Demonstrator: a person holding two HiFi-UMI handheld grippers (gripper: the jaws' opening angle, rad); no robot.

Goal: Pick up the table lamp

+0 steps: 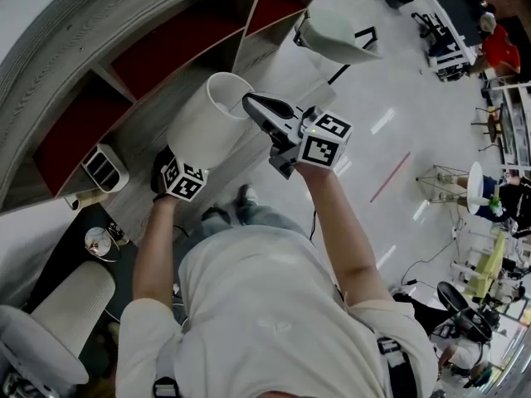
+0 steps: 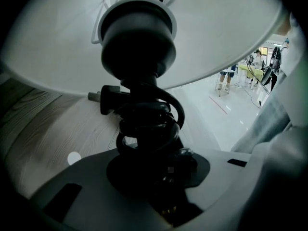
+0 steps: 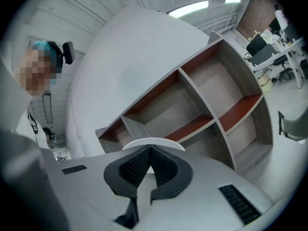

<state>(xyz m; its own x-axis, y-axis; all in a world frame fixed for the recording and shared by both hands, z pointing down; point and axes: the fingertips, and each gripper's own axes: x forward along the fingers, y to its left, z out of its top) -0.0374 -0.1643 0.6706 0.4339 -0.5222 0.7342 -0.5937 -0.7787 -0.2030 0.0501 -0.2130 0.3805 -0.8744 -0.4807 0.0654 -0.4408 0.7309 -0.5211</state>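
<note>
Shelving point(image 1: 174, 44); left claw point(image 2: 161, 177) tight on lamp point(image 1: 203, 127)

text: none legible | brands: none | numbers: none | signs: none | labels: none, all three views

We see a curved grey wood-grain shelf unit with red-backed compartments point(image 1: 178, 44) filling the upper left of the head view. On its low grey ledge, at the left edge, sits a small white slotted appliance point(image 1: 104, 168). A glossy white floor point(image 1: 390, 98) spreads right, carrying a white chair point(image 1: 332, 36) at top centre.
</note>
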